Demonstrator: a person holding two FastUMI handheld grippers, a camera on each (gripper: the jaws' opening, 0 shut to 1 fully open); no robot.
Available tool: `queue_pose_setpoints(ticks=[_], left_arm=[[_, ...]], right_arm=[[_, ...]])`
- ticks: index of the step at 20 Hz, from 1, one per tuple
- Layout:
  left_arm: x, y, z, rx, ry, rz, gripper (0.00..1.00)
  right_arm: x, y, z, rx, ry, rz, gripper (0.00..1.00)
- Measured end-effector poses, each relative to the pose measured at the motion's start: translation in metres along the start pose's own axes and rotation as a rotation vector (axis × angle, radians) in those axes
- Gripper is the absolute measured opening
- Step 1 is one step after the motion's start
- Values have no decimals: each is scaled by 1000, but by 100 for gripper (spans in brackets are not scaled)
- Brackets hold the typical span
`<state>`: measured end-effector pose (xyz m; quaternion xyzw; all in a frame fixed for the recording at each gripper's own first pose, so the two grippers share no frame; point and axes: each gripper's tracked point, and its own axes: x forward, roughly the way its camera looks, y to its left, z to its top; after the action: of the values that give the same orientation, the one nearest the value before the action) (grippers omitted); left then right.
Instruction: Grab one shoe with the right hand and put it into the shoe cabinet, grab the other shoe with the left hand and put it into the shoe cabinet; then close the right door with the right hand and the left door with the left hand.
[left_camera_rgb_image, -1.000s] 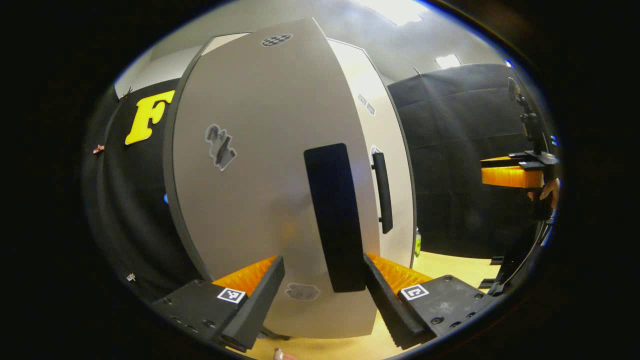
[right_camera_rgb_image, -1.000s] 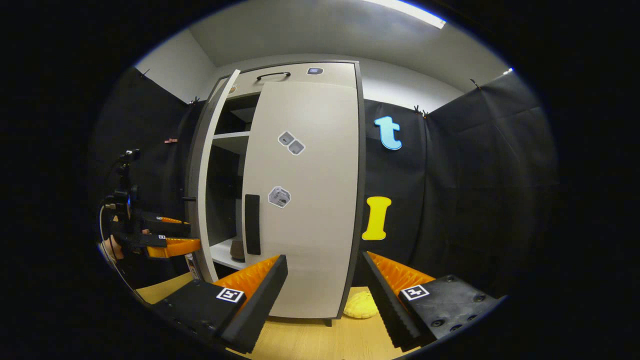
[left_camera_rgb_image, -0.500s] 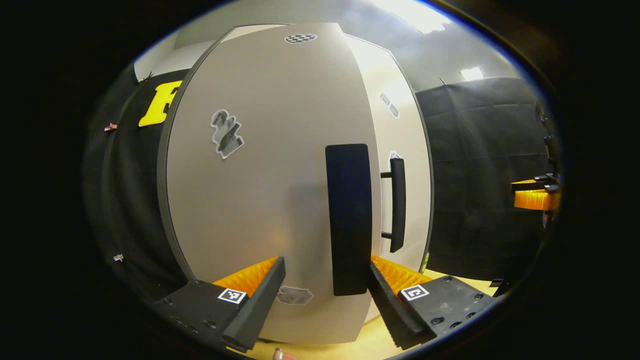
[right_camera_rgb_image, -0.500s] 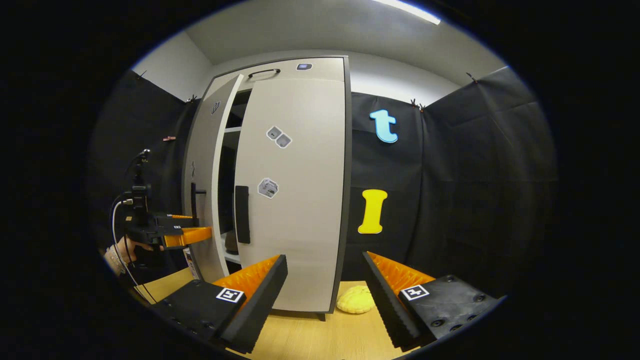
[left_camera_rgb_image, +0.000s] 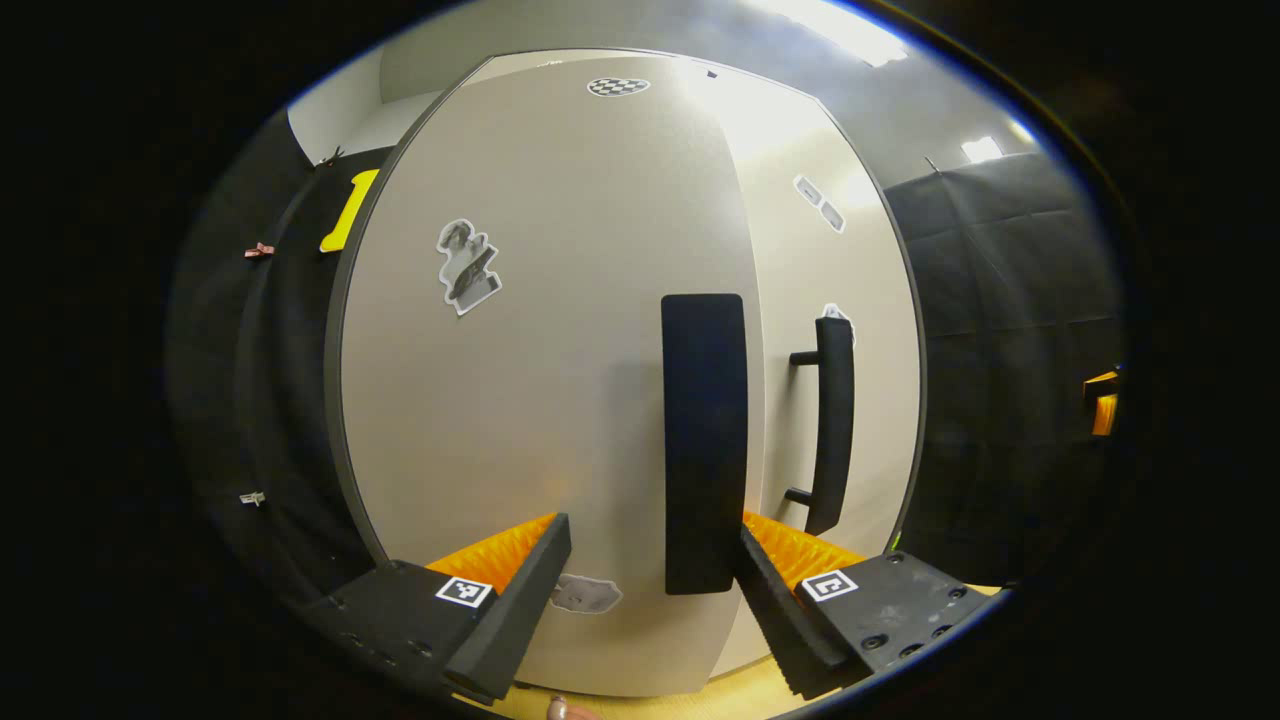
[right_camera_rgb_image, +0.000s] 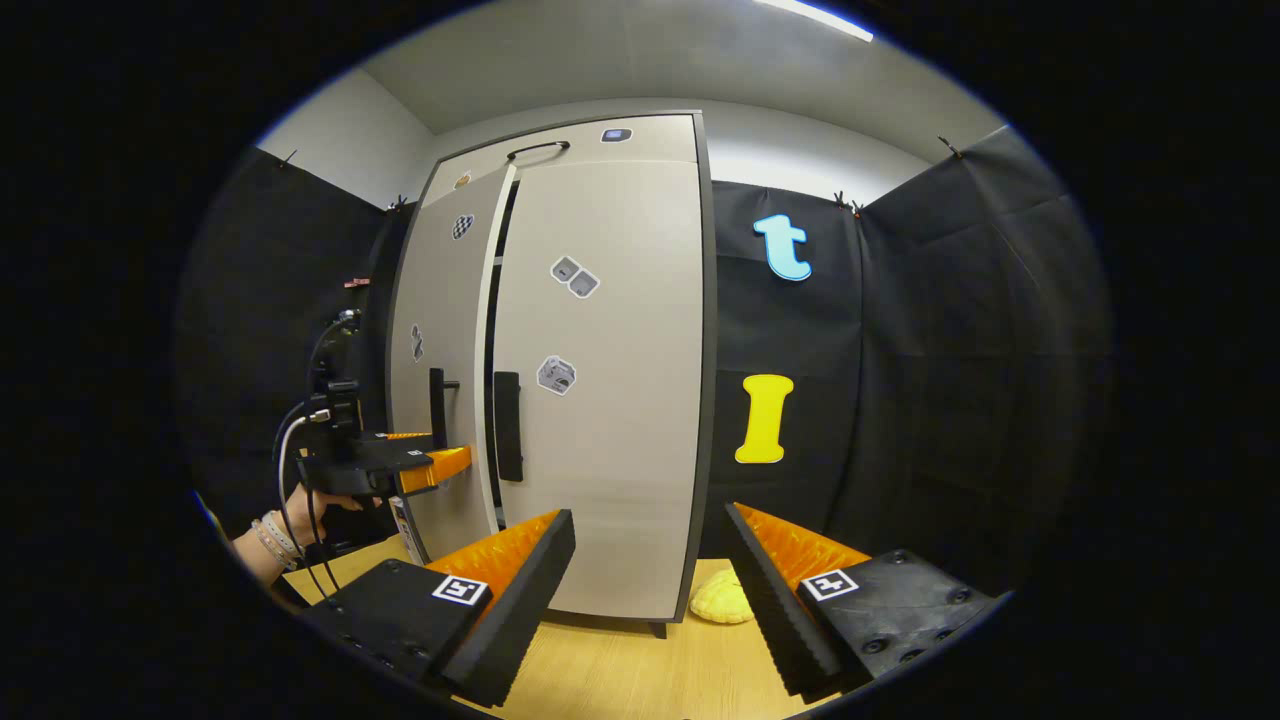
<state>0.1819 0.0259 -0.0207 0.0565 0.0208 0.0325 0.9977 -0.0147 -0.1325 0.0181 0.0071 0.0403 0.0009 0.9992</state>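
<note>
The pale shoe cabinet (right_camera_rgb_image: 655, 140) stands against the black wall. Its right door (right_camera_rgb_image: 610, 450) is shut. Its left door (right_camera_rgb_image: 440, 300) is almost shut, with a thin dark gap left between the two. My left gripper (right_camera_rgb_image: 440, 465) is open and its fingertips are at the left door's face, just below that door's black handle (right_camera_rgb_image: 437, 400). In the left gripper view the left door (left_camera_rgb_image: 540, 400) is very close, its handle (left_camera_rgb_image: 705, 440) stands between my open left gripper's (left_camera_rgb_image: 650, 590) fingers, and the right door's handle (left_camera_rgb_image: 830, 425) is just beyond. My right gripper (right_camera_rgb_image: 650, 590) hangs open and empty, back from the cabinet.
A yellow soft thing (right_camera_rgb_image: 727, 603) lies on the wooden floor (right_camera_rgb_image: 620, 680) by the cabinet's right foot. A hand (right_camera_rgb_image: 275, 535) with bracelets holds the left gripper. Black cloth walls close in both sides. The right gripper (left_camera_rgb_image: 1102, 405) shows at the far right edge.
The left door has swung from well open to nearly shut, with my left gripper following its face. The inside shelves have gone out of sight. My right gripper stayed back, open.
</note>
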Motion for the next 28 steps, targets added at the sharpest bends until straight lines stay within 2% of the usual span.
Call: queue_pose_setpoints(ticks=[2,3,6,9,10,11,17,18,19,21,22,23,28], left_arm=[[2,0,-1,1,0,21,100],[2,-1,0,-3,-3,26,96],[-9,-1,11,-14,-34,48,96],[-50,-7,35,26,-76,32,96],[-68,-9,40,38,-79,28,100],[-85,-11,45,46,-81,29,96],[-168,-18,65,53,-116,49,96],[-175,-19,65,51,-114,50,99],[-181,-19,65,44,-112,52,95],[-189,-17,66,44,-117,52,96],[-191,-16,66,41,-119,54,99],[-192,-14,66,34,-119,53,96],[-193,-9,61,-7,-102,42,96]], right_arm=[[-2,4,0,5,0,14,98],[-2,6,1,8,-2,21,98],[0,16,7,24,-21,50,98],[7,34,13,29,-44,91,98],[11,41,14,27,-48,108,98],[14,48,12,24,-46,125,98],[29,94,5,32,-33,222,98],[30,99,4,34,-31,231,98],[31,103,4,36,-33,238,98],[33,111,5,44,-38,249,98],[34,114,6,48,-42,252,98],[34,115,7,49,-44,252,98],[35,120,7,56,-46,249,98]])
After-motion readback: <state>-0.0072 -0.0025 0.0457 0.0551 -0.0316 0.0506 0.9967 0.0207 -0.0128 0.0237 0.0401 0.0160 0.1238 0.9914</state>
